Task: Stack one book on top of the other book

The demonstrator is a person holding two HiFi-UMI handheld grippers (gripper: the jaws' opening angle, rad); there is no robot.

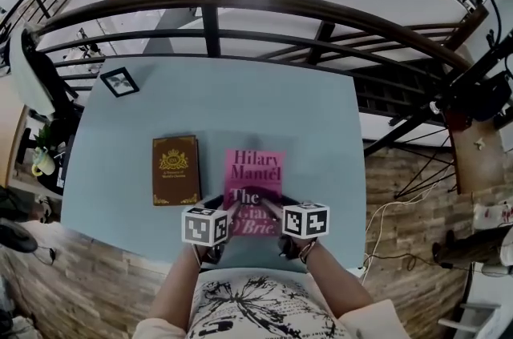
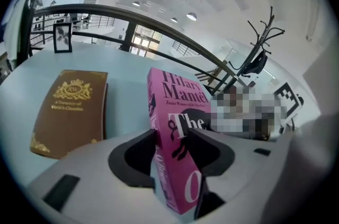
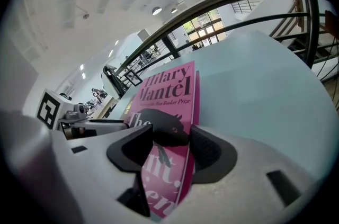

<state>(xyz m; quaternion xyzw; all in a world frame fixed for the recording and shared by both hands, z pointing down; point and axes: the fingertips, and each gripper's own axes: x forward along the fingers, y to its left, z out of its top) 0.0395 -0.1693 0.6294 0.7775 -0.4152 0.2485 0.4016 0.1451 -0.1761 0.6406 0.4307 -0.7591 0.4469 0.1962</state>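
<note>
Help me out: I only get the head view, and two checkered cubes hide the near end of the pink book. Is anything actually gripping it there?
Observer: Yes. The left gripper view shows the left claw shut on the pink book, one jaw on the front cover, one behind.
Operator: And the other side?
Observer: Same. In the right gripper view the right claw pinches the book near its opposite edge.
Operator: Is that little frame at the far corner lying flat?
Observer: No, the framed picture stands upright on the table.
</note>
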